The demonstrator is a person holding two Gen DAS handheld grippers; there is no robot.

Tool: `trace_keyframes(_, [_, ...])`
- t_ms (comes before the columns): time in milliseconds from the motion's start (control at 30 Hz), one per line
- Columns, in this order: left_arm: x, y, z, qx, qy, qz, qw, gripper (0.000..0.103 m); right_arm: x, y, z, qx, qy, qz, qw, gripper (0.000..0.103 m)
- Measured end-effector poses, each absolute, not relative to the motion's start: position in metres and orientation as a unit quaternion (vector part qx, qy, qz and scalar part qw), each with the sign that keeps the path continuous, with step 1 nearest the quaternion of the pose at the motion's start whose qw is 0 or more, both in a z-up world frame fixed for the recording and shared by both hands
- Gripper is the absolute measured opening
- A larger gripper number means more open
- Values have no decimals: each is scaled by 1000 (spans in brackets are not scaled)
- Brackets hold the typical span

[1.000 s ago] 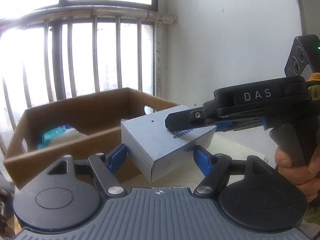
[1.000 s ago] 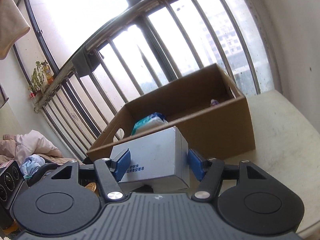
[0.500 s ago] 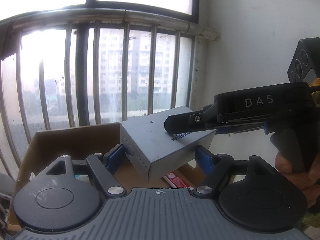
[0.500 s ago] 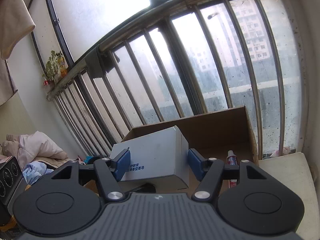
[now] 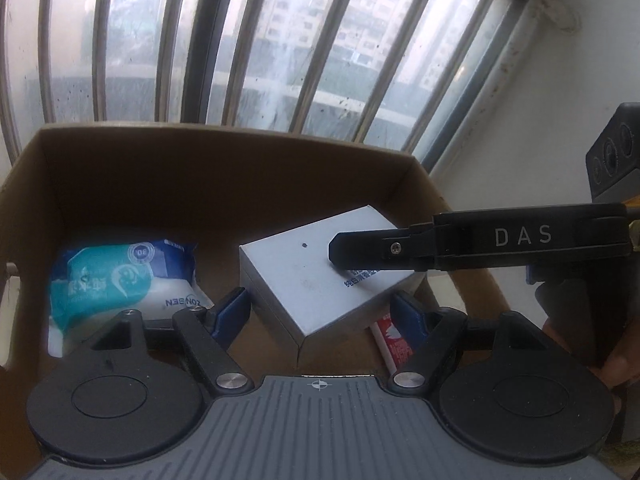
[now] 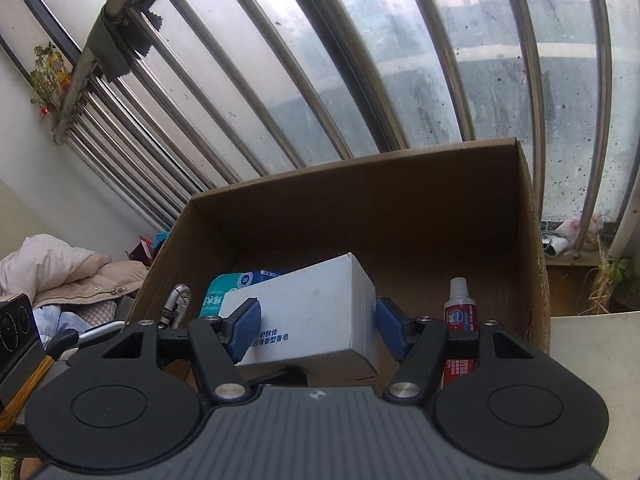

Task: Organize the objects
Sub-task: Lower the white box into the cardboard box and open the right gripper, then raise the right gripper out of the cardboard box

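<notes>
- Left wrist view: grey box, rigid carton w/ sharp edges and matte faces, hangs inside the cardboard bin, one corner aimed at the camera.
- Left gripper: blue pads sit either side of the box w/ visible gaps; fingers spread, not gripping. Probably there to steady it or just letting go.
- Right gripper comes in from the right as a flat black bar marked DAS, tip over the box's top face. Grip can't be judged from this angle.
- Blue-white soft pack, crinkly glossy film, lies by the bin's left wall. Red-white tube pokes out beneath the box's right side.
- Bin: plain brown corrugated board, open top, set against the barred window.
- Right wrist view: right gripper pinches the box across its width. Left pad flat on the printed front, right pad at the far edge. Box looks carried by this gripper alone.
- Box is tilted, low in the bin, over the soft pack; whether it touches the floor can't be told.
- Tube, white cap, glossy red label, lies along the bin's right wall, apart from the box.
- Judgement: box placed mid-bin, between pack and tube, to fill the free gap. Release looks like the next step.
</notes>
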State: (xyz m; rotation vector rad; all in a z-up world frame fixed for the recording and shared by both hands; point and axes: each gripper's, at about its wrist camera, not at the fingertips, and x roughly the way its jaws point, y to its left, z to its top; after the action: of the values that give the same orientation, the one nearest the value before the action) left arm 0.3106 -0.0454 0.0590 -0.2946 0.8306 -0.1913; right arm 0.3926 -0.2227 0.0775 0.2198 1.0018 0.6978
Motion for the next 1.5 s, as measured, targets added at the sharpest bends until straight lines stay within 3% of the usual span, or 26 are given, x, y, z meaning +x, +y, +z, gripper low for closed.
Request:
trace_keyframes(467, [345,-18,20,-259,511,-75,816,75,416,-201,38,79,520,299,796,66])
trace_keyframes(567, [342,-16,23,-265,504,-69,819,81,415,-202,44,84,514,296,801,66])
trace_keyframes(800, [309,-26,53,-261,458,-60,848,85,395,-212,82,91,467,304,825,71])
trace_keyframes(867, [292,-29,69,-259,438,-65,858,85,380,-221,99,107,446,303,835,78])
trace_keyframes(933, [267,-31,88,-254,409,-87,872,86,359,-231,120,129,416,313,844,79])
trace_keyframes(1067, [204,-24,131,-231,331,-153,902,97,291,-261,160,164,328,337,867,97])
trace_keyframes(1167, [145,-22,150,-187,268,-204,923,101,233,-279,174,179,269,359,875,103])
trace_keyframes(1300, [84,15,152,-141,233,-215,938,102,173,-277,164,184,248,365,878,103])
trace_keyframes(1500, [10,105,146,-67,217,-53,972,102,117,-218,125,157,253,373,879,103])
